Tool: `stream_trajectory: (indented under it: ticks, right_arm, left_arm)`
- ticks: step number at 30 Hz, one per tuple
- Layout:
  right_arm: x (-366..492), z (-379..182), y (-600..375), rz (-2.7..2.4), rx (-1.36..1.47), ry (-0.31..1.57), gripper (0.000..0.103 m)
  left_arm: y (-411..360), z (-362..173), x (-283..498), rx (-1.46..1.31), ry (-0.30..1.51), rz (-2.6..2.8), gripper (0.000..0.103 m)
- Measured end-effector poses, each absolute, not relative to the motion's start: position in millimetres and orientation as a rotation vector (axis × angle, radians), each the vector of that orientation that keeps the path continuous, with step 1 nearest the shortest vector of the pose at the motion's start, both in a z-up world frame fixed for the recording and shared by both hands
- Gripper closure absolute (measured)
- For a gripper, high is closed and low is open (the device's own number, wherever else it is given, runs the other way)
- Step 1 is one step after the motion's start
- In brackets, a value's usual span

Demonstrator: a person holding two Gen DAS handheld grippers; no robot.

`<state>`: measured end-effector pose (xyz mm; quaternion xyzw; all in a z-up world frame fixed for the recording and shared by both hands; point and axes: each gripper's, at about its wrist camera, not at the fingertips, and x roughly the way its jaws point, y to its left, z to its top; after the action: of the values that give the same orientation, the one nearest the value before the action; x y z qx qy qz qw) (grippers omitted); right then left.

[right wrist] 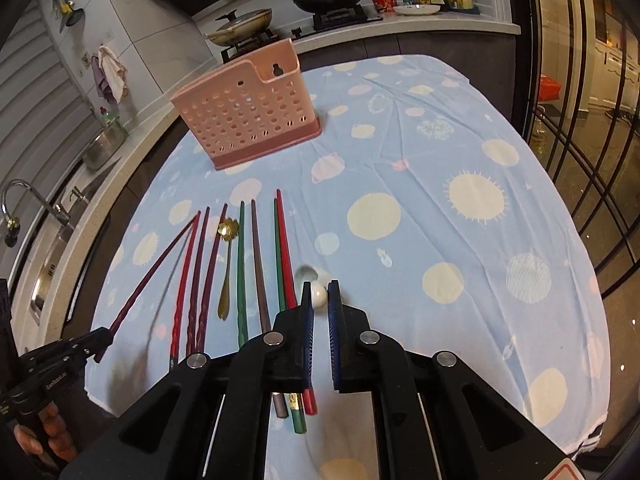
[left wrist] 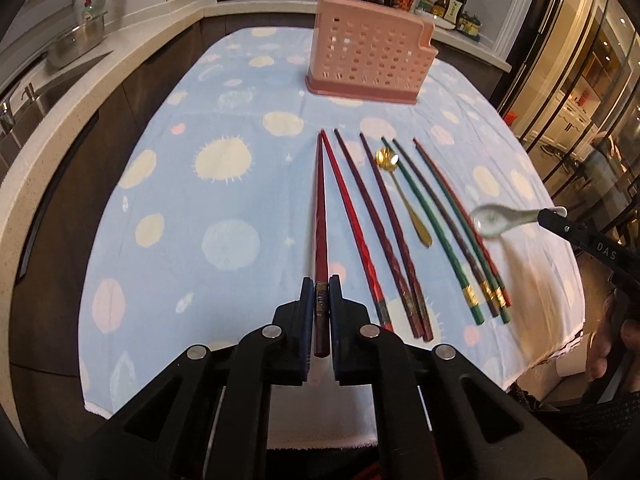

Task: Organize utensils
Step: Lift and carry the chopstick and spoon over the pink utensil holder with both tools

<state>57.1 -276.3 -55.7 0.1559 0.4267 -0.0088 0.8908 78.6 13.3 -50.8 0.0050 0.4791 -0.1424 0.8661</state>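
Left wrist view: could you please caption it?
Left claw grips a red chopstick; right claw lifts a white spoon.

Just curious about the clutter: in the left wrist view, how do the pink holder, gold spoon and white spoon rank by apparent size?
1. pink holder, clearly largest
2. gold spoon
3. white spoon

The white spoon is lifted nearer the camera, blurred and partly gripped, so the spoons' order is unsure.
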Motion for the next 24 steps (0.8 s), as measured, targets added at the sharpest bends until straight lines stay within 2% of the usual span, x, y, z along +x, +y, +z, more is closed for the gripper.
stream_trajectory:
  ticks: [6,24]
  right_arm:
    - [81,-30,-285,-0.002,0.322,0.829,0.097]
    - [146,9,-296,0.053,0.322,0.741,0.098]
  left_arm:
    - [9,-5,106,0.008,0.878,-0.292,0.096]
    - [-2,82,187,0.058,0.68,-0.272,0.096]
